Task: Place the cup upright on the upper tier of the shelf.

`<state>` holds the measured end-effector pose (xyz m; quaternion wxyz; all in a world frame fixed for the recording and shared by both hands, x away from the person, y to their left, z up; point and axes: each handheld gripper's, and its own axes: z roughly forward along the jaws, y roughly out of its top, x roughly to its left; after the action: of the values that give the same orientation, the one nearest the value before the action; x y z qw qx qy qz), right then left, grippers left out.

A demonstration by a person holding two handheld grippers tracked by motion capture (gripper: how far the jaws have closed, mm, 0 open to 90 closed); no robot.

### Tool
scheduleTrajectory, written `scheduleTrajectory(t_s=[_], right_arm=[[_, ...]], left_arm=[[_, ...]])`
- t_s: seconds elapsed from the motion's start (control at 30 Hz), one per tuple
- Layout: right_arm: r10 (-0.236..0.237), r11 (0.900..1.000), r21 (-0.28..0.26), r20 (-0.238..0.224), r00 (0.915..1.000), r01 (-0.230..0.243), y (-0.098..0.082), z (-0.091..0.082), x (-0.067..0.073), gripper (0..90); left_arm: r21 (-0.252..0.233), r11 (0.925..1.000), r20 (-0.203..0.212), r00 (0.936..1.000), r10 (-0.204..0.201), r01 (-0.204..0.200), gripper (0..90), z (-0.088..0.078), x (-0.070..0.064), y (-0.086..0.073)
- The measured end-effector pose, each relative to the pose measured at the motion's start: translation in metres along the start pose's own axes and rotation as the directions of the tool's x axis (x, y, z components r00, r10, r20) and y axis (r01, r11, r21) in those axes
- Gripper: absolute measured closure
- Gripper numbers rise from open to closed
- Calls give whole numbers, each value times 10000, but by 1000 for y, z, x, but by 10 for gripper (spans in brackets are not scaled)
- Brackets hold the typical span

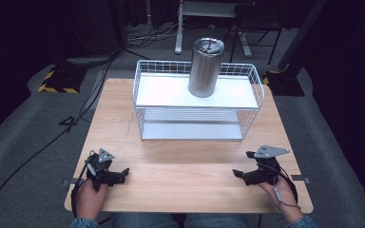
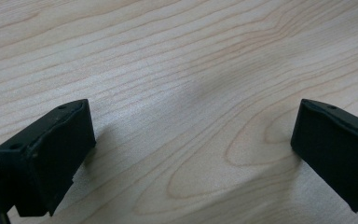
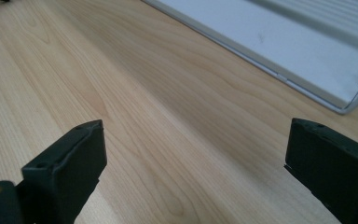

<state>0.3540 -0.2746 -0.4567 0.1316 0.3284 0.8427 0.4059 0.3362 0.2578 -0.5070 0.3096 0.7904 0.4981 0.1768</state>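
Observation:
A steel tumbler (image 1: 205, 66) with a lid and straw stands upright on the top shelf of a white wire rack (image 1: 140, 90) at the far middle of the wooden table (image 1: 180, 161). My left gripper (image 1: 125, 173) rests low over the table's near left part, held by a hand; its jaws stand wide apart over bare wood (image 2: 193, 116). At the near right, my right gripper (image 1: 235, 174) is also open, with nothing between its jaws (image 3: 196, 128). It points toward the rack's lower shelf (image 3: 284, 42).
The rack has a top shelf and a lower shelf, open at the front. Bare wood lies between the two grippers and in front of the rack. Cables and stand legs lie on the grey floor beyond the table.

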Motion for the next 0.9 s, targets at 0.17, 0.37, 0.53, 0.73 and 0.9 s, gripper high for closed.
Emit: scheduleTrajectory(t_s=[0.17,0.37,0.53,0.73,0.9], right_arm=[[83,9997,246,70,9999,-85,-11,9,-1,86],[153,9991,390,121,9998,-157,-21,16,0,99],[-49,9981,621,297,9995,31,-29,22,2,142],[-85,9963,862,327,9994,57,-33,26,3,152],[-214,9955,932,425,9989,173,-35,29,4,154]], left_arm=[[-3,10000,0,10000,-2,2,0,0,0,0],[-2,10000,0,10000,-1,1,0,0,0,0],[6,10000,-9,10000,0,0,0,0,0,0],[6,10000,-9,10000,0,0,0,0,0,0],[-3,10000,0,10000,0,0,0,0,0,0]])
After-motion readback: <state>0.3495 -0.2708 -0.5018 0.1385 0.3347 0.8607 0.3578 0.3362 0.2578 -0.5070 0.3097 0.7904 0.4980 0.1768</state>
